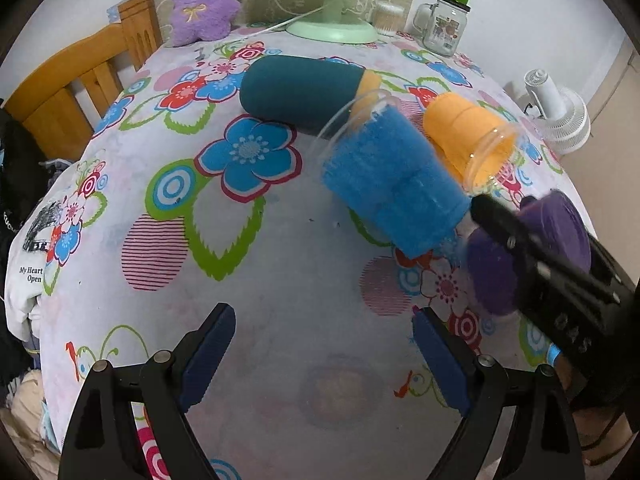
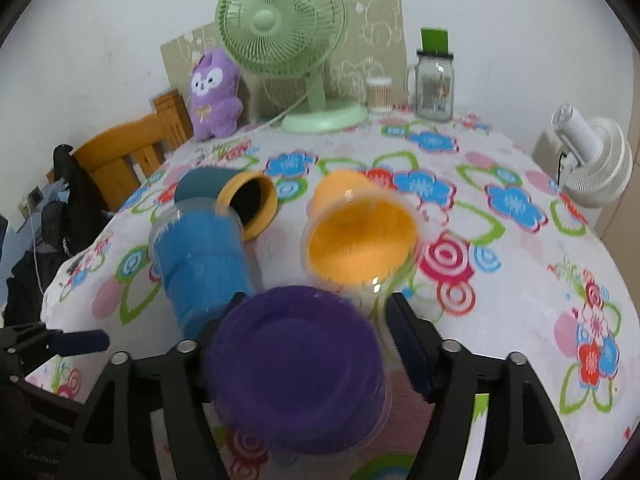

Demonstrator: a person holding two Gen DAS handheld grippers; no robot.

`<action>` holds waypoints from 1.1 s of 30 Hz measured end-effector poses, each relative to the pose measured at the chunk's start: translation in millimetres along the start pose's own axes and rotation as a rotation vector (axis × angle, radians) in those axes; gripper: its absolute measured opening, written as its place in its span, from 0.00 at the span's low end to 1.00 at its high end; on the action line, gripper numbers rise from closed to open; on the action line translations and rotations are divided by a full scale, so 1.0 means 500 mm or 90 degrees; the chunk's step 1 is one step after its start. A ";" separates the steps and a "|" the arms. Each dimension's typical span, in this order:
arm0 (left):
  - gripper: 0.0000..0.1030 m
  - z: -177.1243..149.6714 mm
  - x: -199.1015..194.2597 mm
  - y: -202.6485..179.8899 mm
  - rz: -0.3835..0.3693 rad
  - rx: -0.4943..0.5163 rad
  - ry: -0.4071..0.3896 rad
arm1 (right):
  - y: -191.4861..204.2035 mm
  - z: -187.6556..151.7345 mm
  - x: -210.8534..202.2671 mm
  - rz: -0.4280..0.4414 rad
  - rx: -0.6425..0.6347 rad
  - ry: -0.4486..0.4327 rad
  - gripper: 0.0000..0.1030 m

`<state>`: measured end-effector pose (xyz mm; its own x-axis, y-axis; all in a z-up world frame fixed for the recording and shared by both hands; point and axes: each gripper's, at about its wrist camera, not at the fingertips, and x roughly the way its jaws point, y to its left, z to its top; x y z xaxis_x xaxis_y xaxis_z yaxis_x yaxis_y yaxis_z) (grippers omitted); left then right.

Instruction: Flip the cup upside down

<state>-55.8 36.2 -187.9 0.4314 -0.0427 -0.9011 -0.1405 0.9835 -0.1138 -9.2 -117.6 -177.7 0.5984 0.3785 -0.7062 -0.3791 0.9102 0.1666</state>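
My right gripper (image 2: pixel 310 320) is shut on a purple cup (image 2: pixel 296 368), held tilted above the table with its base toward the camera. It also shows in the left wrist view (image 1: pixel 532 248) at the right, clamped in the black fingers (image 1: pixel 520 236). A blue cup (image 1: pixel 392 184) (image 2: pixel 200 264), an orange cup (image 1: pixel 468 136) (image 2: pixel 360 232) and a teal cup with an orange rim (image 1: pixel 300 92) (image 2: pixel 236 196) lie on their sides on the flowered tablecloth (image 1: pixel 260 272). My left gripper (image 1: pixel 322 352) is open and empty, low over the cloth in front of the blue cup.
A green fan (image 2: pixel 280 32), a purple plush toy (image 2: pixel 214 96), a glass jar with a green lid (image 2: pixel 434 84) and a cotton-swab tub (image 2: pixel 378 94) stand at the table's back. A wooden chair (image 2: pixel 128 148) is at the left, a white fan (image 2: pixel 592 160) at the right.
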 end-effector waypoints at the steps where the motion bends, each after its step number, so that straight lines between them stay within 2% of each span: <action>1: 0.89 -0.001 -0.004 -0.001 -0.002 0.000 0.002 | 0.001 -0.001 -0.006 0.000 0.003 0.004 0.81; 4: 0.89 0.001 -0.020 -0.006 -0.008 -0.004 0.008 | 0.006 0.007 -0.035 -0.007 0.010 0.016 0.88; 11: 0.89 0.021 -0.103 -0.033 -0.027 -0.004 0.005 | 0.007 0.054 -0.120 -0.006 0.034 0.048 0.89; 21: 0.95 0.070 -0.253 -0.077 -0.026 0.001 -0.031 | -0.003 0.149 -0.263 -0.017 0.044 0.050 0.92; 28: 0.97 0.091 -0.327 -0.090 -0.016 -0.008 -0.050 | -0.005 0.199 -0.335 -0.022 0.038 0.051 0.92; 33: 0.99 0.093 -0.372 -0.100 0.000 -0.009 -0.081 | -0.008 0.217 -0.372 -0.055 0.023 0.052 0.92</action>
<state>-87.7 3.3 5.0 0.5409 -0.0199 -0.8409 -0.1521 0.9809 -0.1210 -42.3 -173.4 27.8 0.5675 0.2853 -0.7724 -0.3026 0.9447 0.1266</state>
